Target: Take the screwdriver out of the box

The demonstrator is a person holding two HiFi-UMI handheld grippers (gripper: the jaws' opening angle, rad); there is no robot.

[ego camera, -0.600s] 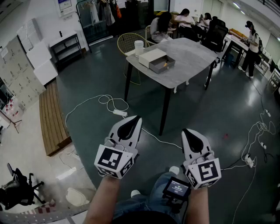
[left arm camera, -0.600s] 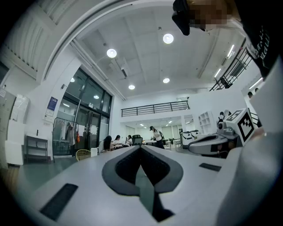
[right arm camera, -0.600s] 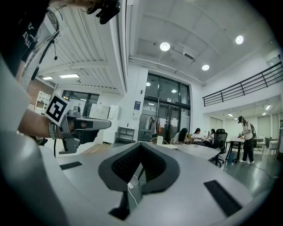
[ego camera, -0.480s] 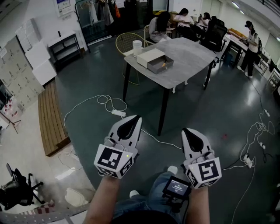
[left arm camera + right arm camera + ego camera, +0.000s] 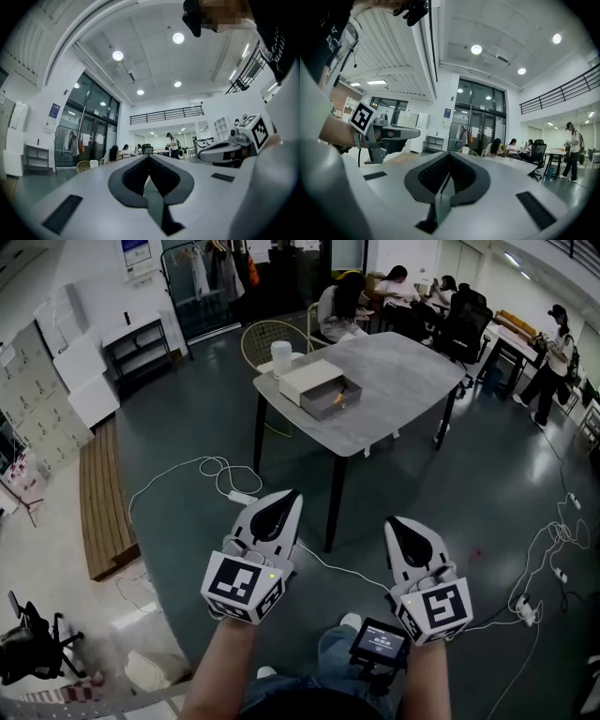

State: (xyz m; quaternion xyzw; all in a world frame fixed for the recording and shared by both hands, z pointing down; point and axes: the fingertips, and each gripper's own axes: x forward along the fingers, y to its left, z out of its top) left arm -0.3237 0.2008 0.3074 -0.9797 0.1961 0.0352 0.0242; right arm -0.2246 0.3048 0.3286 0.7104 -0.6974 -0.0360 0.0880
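A white box with its grey drawer [image 5: 330, 398] pulled out lies on the grey table [image 5: 394, 381], far ahead of both grippers. Something small and orange [image 5: 349, 394] shows inside the drawer; it is too small to identify. My left gripper [image 5: 289, 496] and right gripper [image 5: 395, 522] are held side by side, level, over the dark floor, well short of the table. In the left gripper view the left gripper [image 5: 149, 157] has its jaws together with nothing between them. The right gripper [image 5: 449, 155] looks the same in its own view.
A white cup [image 5: 281, 355] stands on the table behind the box, with a yellow wire chair [image 5: 265, 335] beyond. White cables and a power strip [image 5: 242, 496] trail across the floor ahead. A wooden bench [image 5: 98, 493] lies at left. People sit at the back; one stands far right [image 5: 560, 343].
The table with the box has come nearer and slid left in the head view as the person walks toward it. Both grippers keep their pose and stay shut.
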